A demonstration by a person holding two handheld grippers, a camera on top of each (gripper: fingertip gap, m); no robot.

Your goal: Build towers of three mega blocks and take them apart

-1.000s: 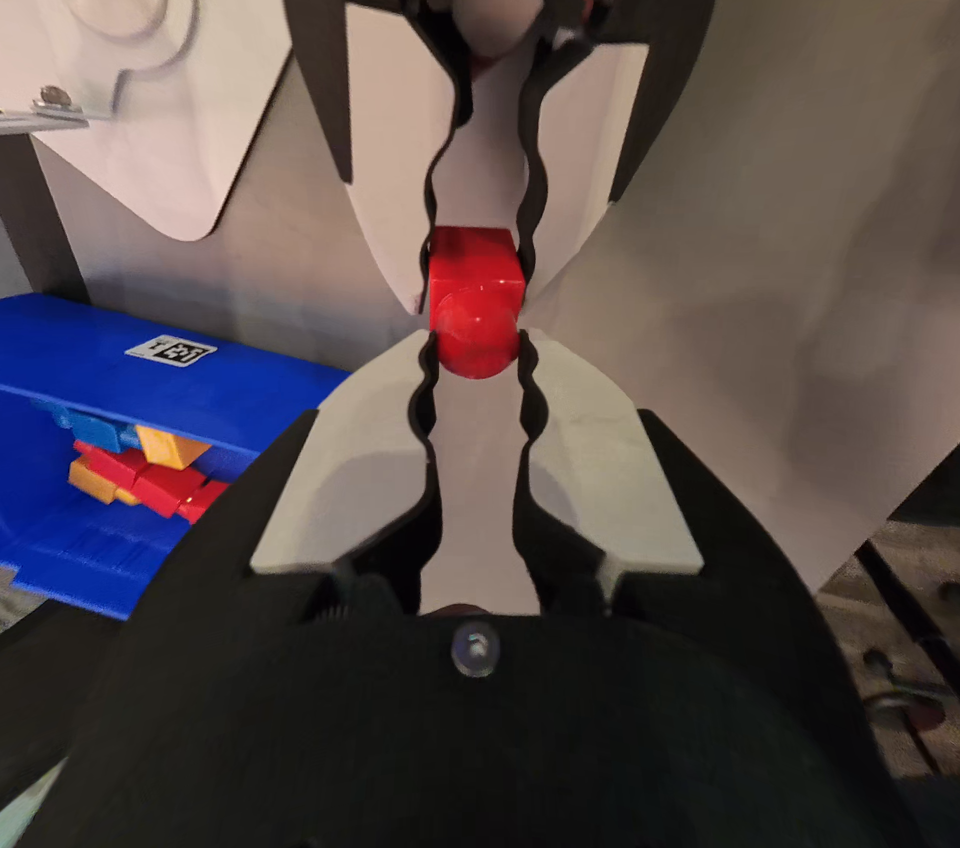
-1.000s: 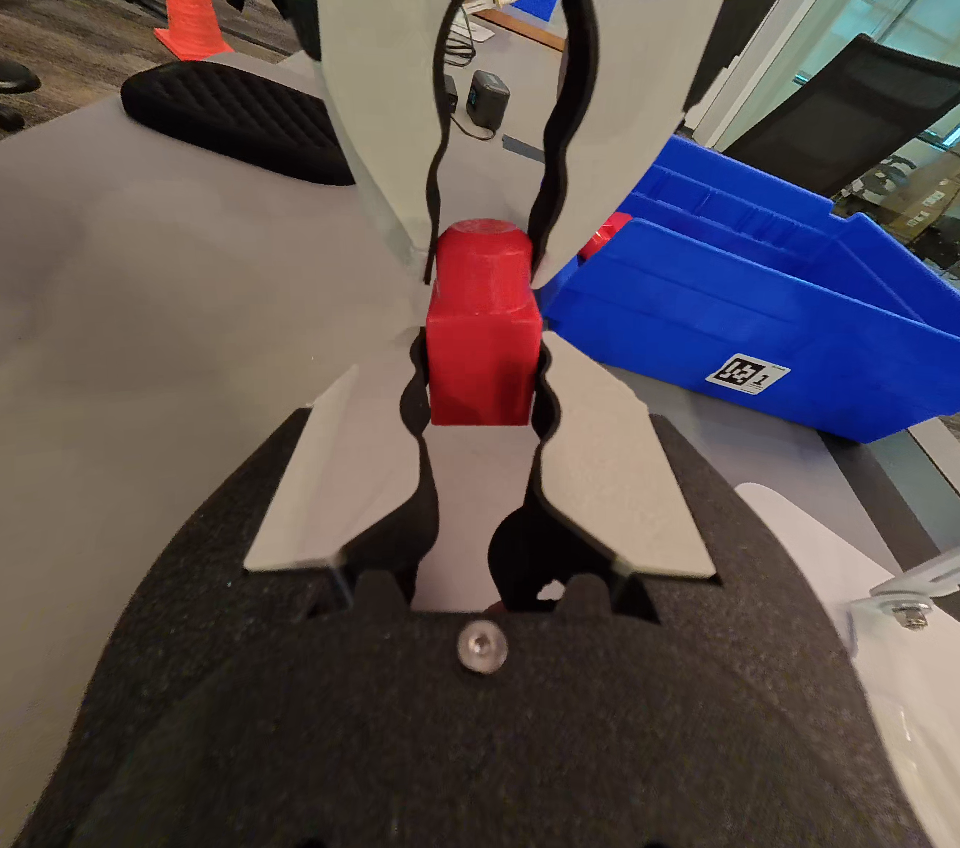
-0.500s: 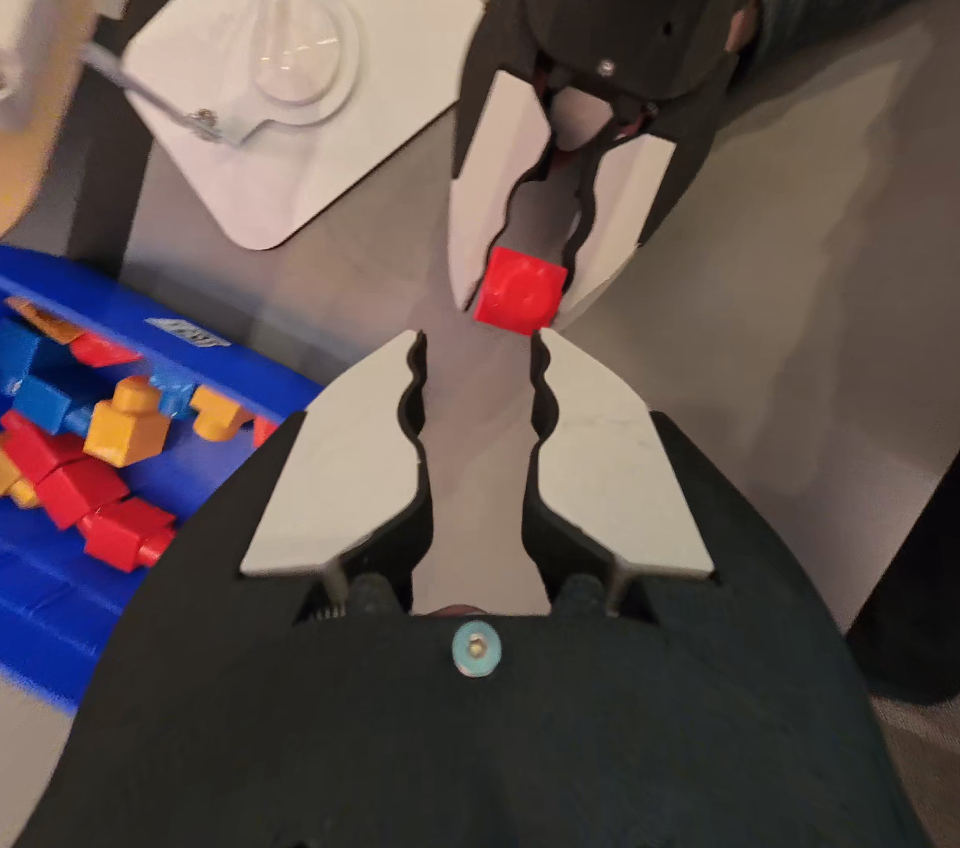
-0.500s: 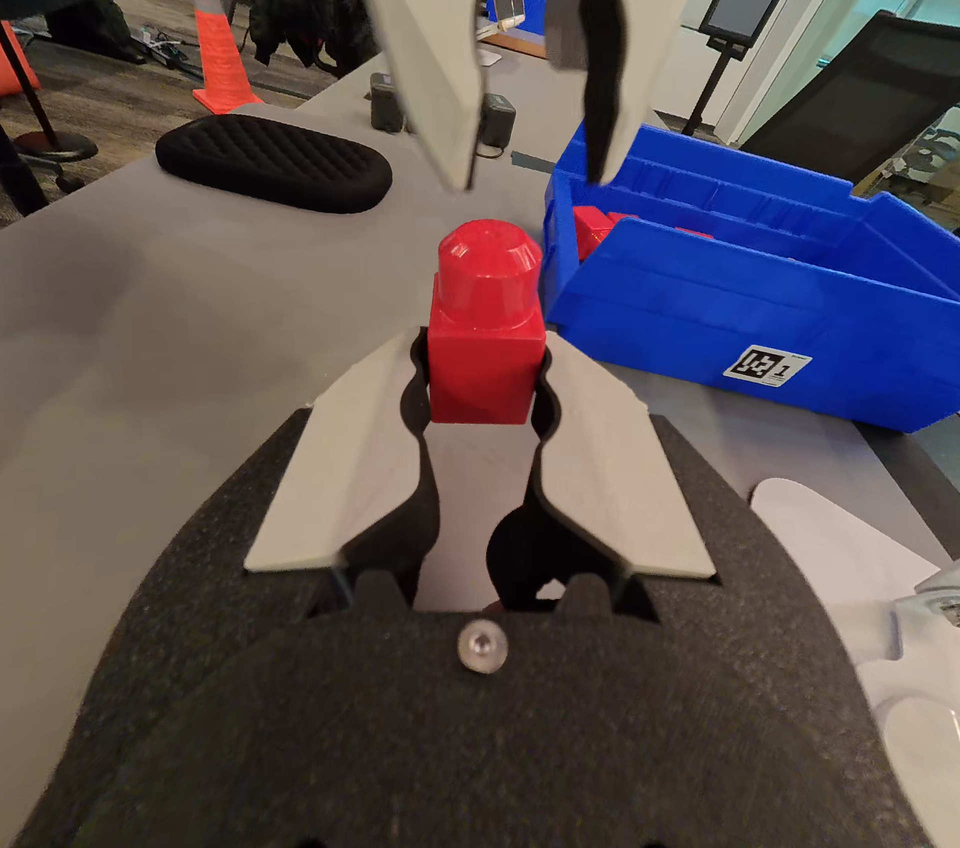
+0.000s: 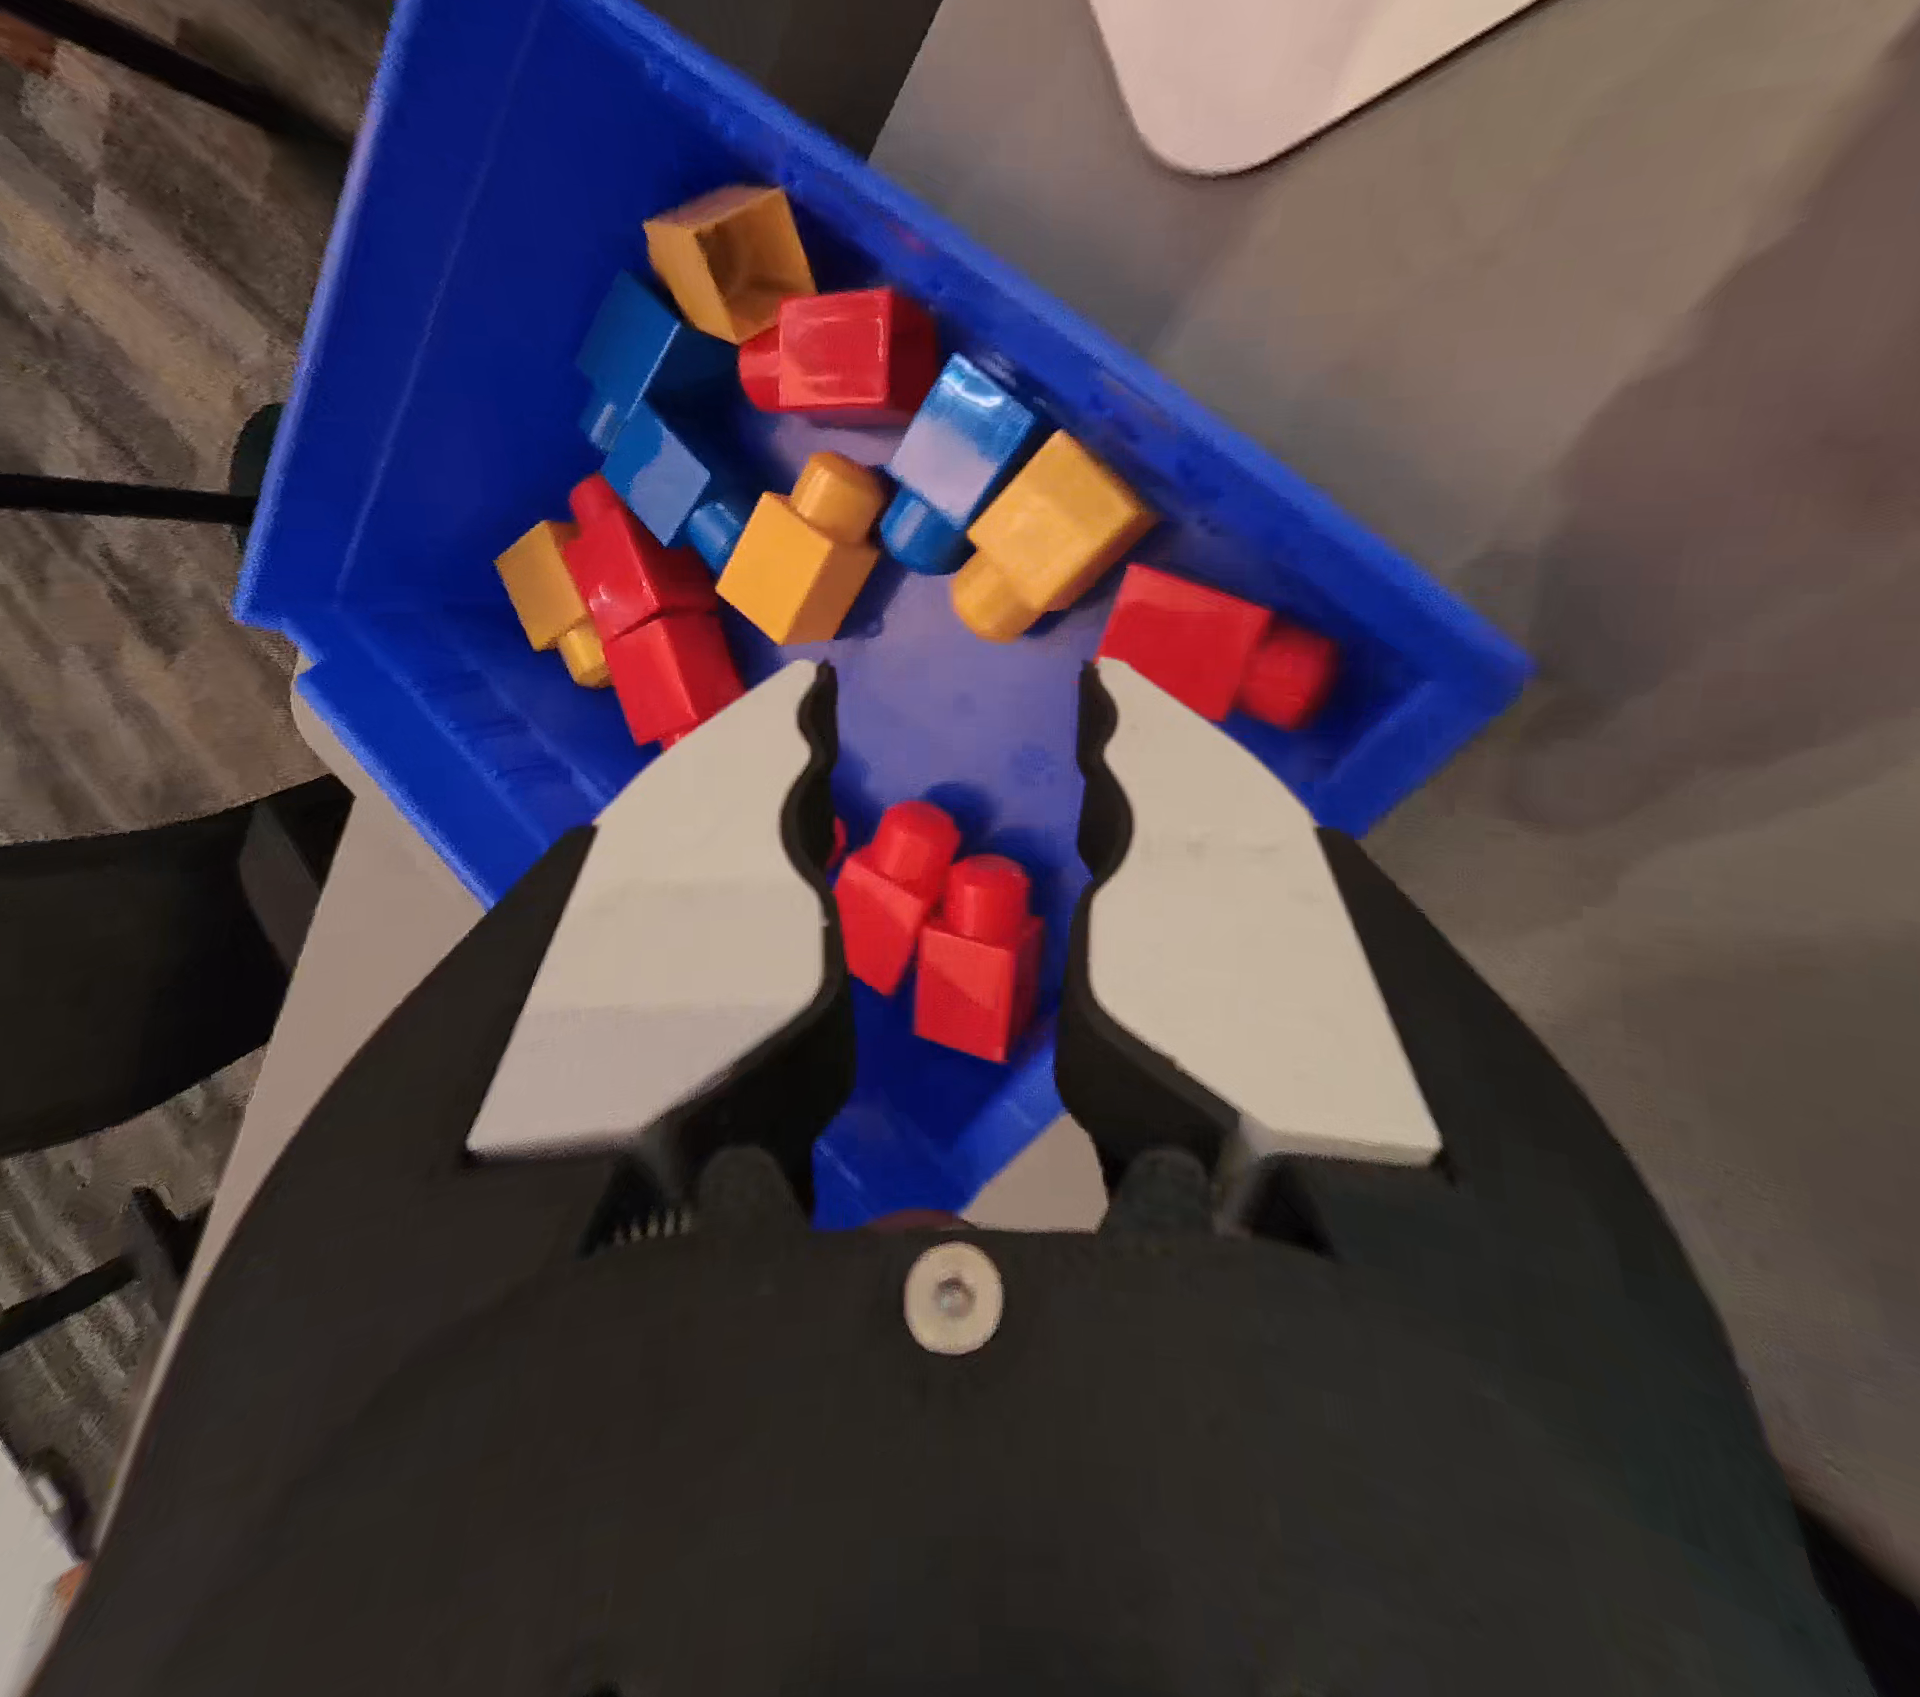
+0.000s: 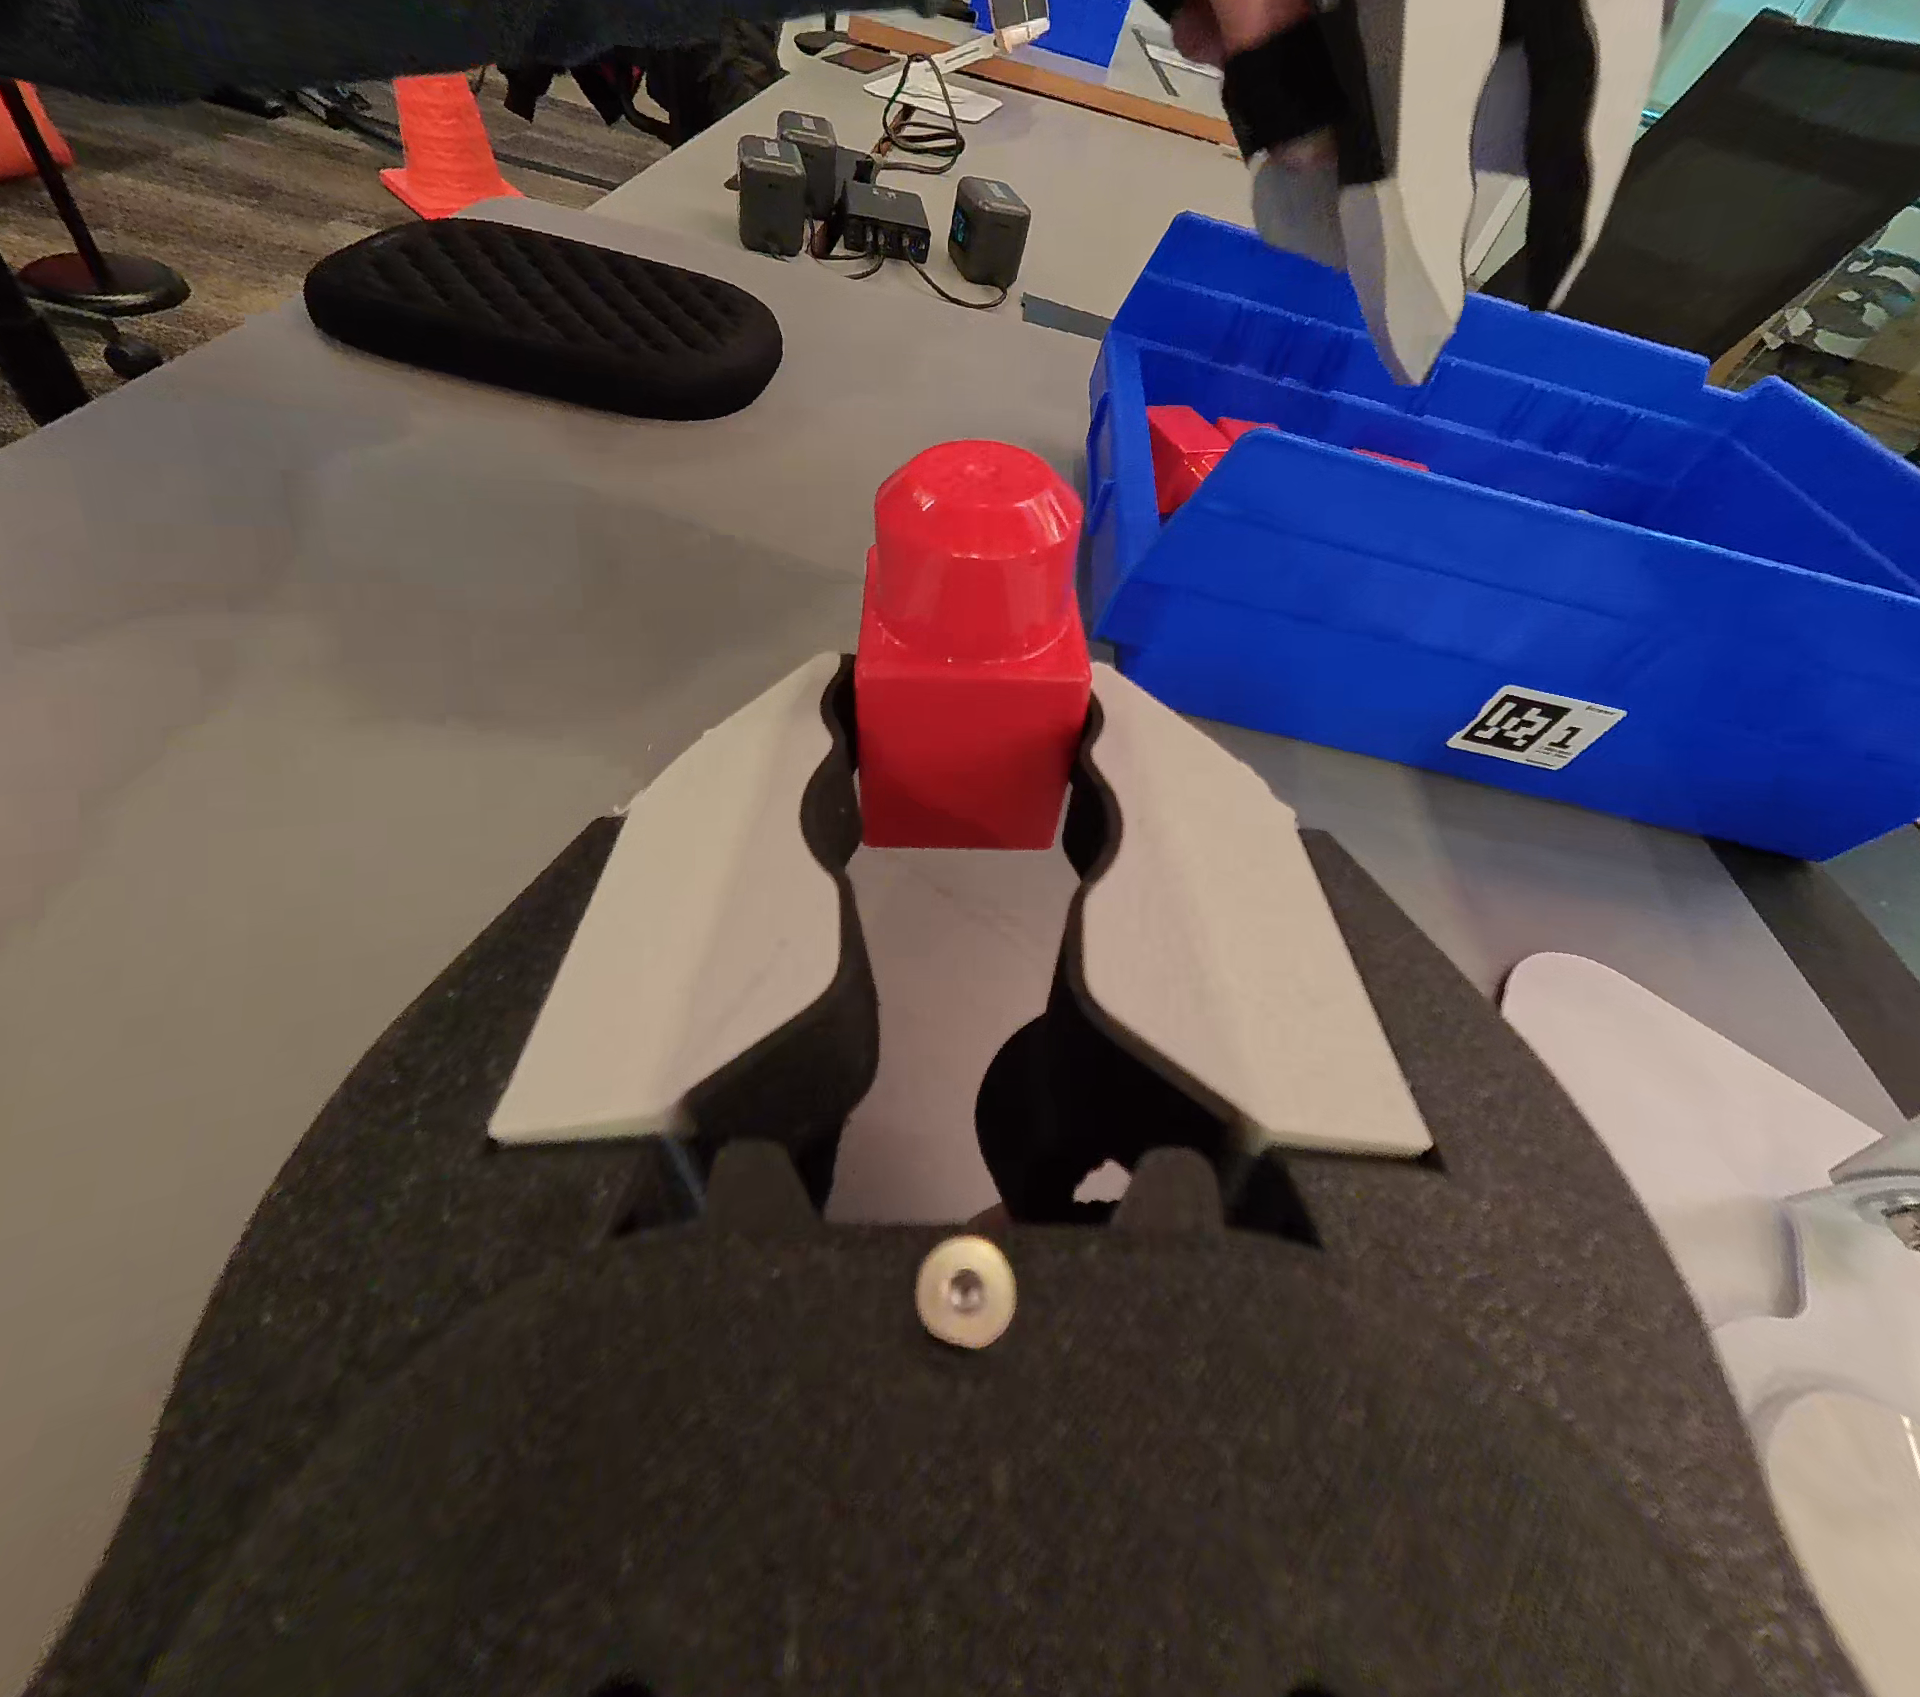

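Over the blue bin (image 5: 488, 213), the left gripper (image 5: 951, 691) hangs with its jaws wide apart and nothing between them. Loose red, yellow and blue blocks lie jumbled on the bin floor; two red blocks (image 5: 940, 920) sit nearest, directly beneath the jaw gap. Near the bin's left wall, the right gripper (image 6: 971, 702) is clamped on the square base of a single red block (image 6: 971, 660), stud upward and upright above the grey counter (image 6: 364, 608).

Assessment: the step in hand appears to be fetching a second block. The left gripper should descend squarely on one block's flat sides, clear of its neighbour, leaving the hollow underside free to seat on the held stud.
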